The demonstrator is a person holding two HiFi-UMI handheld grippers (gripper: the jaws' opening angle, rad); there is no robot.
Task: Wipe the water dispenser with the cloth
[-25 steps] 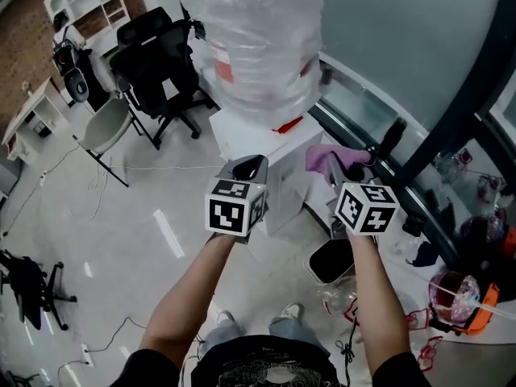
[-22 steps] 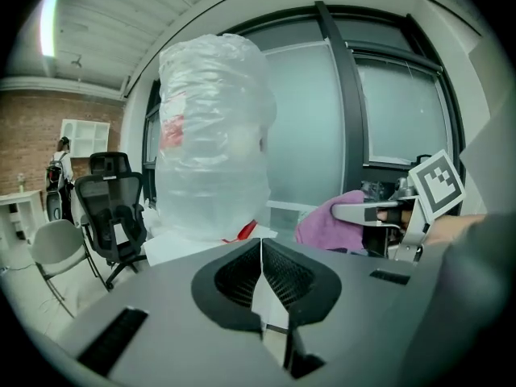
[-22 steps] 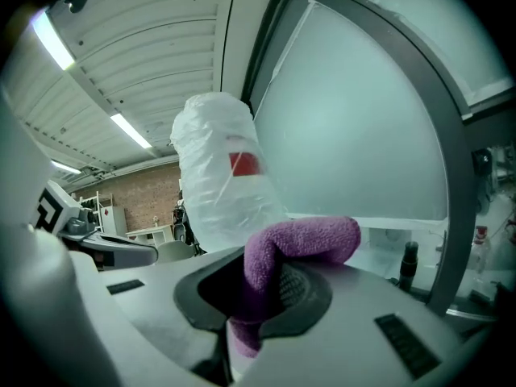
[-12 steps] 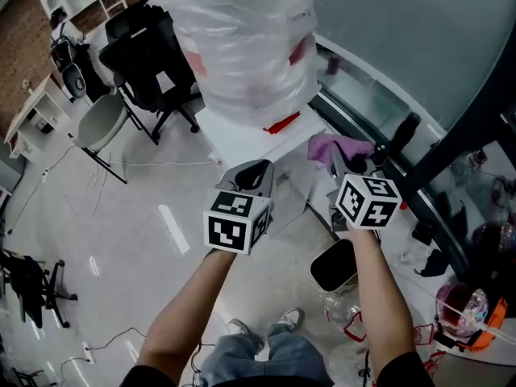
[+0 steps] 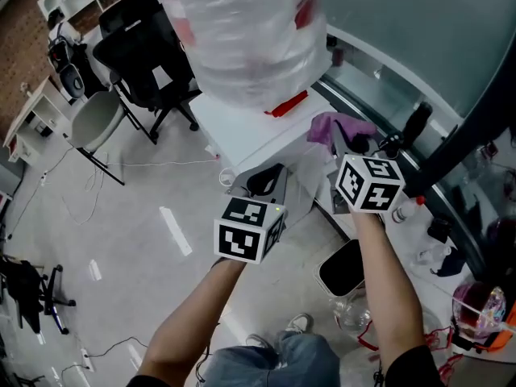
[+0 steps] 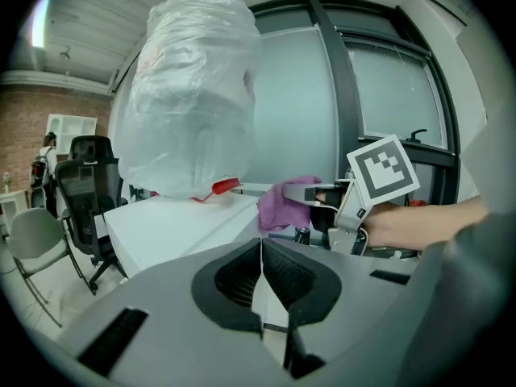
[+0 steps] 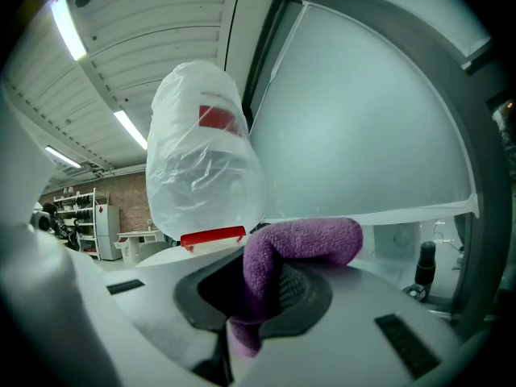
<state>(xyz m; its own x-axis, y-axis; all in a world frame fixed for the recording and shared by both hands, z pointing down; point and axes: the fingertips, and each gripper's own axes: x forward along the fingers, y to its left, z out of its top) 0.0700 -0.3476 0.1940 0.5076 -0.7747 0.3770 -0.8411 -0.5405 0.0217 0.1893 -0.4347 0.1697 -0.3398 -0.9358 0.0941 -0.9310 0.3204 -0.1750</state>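
Shiny pale floor (image 5: 121,240) is lying far below me, with a black office chair (image 5: 149,55) and a grey chair (image 5: 89,127) off to the left and a big window wall ahead; the water dispenser (image 5: 250,131) is standing right in front of me, white and boxy, with a big water bottle (image 5: 242,31) wrapped in clear plastic sitting on top of it.

My right gripper (image 5: 345,139) is squeezing the purple cloth (image 5: 339,126) between its jaws; in the right gripper view the cloth (image 7: 298,248) is bunching up and folding over the top of them. My left gripper (image 5: 266,177) is pressing its jaws together with nothing between them.

What counts most now is where the white top is lying from the cloth: it is sitting just to the left of the cloth and a little ahead, and the bare strip in front of the bottle is running sideways, from my right over to my left; the cloth is hanging by the right end of that strip, and I cannot tell if it is touching yet. My right hand is the nearer one, so I am guessing the wipe needs to go leftward along the strip.

Both my arms are reaching forward; the right one is stretching out straight and pointing its gripper at the window; the left one is waiting lower, by the front of the dispenser, with its gripper facing the white box.
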